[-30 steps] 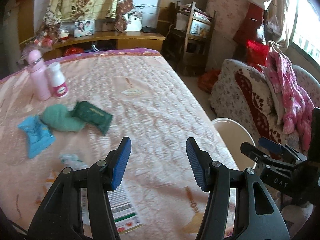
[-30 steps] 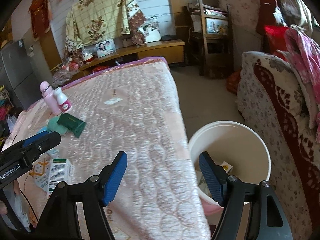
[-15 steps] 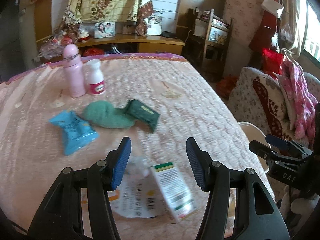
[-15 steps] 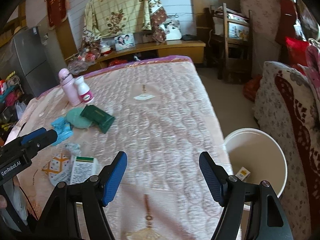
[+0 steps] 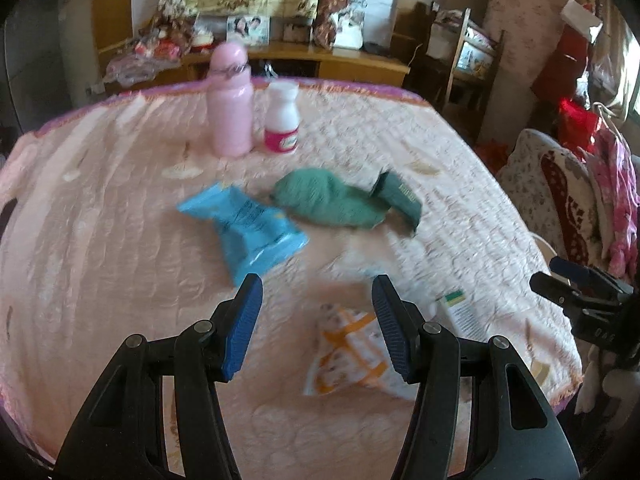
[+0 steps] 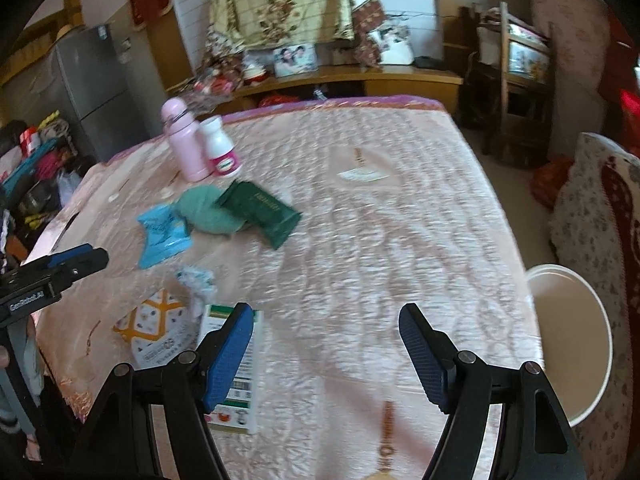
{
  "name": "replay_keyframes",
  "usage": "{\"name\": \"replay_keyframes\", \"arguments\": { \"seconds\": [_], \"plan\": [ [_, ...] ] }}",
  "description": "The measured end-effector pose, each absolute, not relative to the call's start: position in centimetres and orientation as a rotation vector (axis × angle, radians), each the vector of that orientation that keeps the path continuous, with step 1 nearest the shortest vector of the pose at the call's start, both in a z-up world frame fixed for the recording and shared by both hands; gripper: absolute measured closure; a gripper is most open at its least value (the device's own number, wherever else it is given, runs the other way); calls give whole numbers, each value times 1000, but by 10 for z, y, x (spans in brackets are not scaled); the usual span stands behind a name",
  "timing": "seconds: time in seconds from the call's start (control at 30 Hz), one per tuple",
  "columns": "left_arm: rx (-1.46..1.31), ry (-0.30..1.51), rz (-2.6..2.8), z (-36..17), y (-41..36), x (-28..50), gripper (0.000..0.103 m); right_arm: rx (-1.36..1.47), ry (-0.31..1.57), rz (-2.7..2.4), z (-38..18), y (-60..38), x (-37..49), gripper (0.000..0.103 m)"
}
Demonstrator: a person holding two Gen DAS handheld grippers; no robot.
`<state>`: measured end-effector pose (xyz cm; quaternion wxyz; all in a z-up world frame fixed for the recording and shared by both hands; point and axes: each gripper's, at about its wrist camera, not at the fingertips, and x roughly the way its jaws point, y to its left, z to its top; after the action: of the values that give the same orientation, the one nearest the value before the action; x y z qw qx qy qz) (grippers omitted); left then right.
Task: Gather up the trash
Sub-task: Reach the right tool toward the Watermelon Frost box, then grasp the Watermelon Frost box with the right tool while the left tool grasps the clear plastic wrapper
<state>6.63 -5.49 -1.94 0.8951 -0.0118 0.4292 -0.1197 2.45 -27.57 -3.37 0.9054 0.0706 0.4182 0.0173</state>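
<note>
— What had the grippers got?

— Nothing. The left gripper [image 5: 317, 304] hung with its jaws apart over the orange-and-white wrapper [image 5: 349, 356]; the right gripper [image 6: 326, 334] gaped wider beside the white-and-green printed carton [image 6: 240, 364].

— And the rest?

— Farther off lay a crumpled blue plastic packet [image 5: 248, 226] and a dark green packet [image 6: 262, 212] on the pink quilted bed [image 6: 400, 220]; the white round bucket [image 6: 576, 344] stood right.

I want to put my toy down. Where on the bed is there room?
The right half of the bed is bare, from the dark green packet across to the edge by the white bucket. The left side is crowded: bottles, wrappers and a box.
</note>
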Motion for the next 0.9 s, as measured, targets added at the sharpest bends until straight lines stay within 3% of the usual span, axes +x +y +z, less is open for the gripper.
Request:
{"name": "replay_keyframes", "arguments": {
  "seconds": [0.57, 0.63, 0.67, 0.9],
  "plan": [
    [-111, 996, -330, -44, -78, 99, 47, 216, 1031, 204, -89, -226, 39, 30],
    [-121, 1004, -336, -44, -82, 102, 47, 242, 1029, 235, -93, -224, 38, 38],
    [-124, 1008, -339, -45, -84, 103, 47, 242, 1032, 244, -96, -224, 38, 48],
    [-97, 1032, -362, -48, -109, 111, 47, 198, 1038, 211, -97, -226, 32, 50]
  ]
}}
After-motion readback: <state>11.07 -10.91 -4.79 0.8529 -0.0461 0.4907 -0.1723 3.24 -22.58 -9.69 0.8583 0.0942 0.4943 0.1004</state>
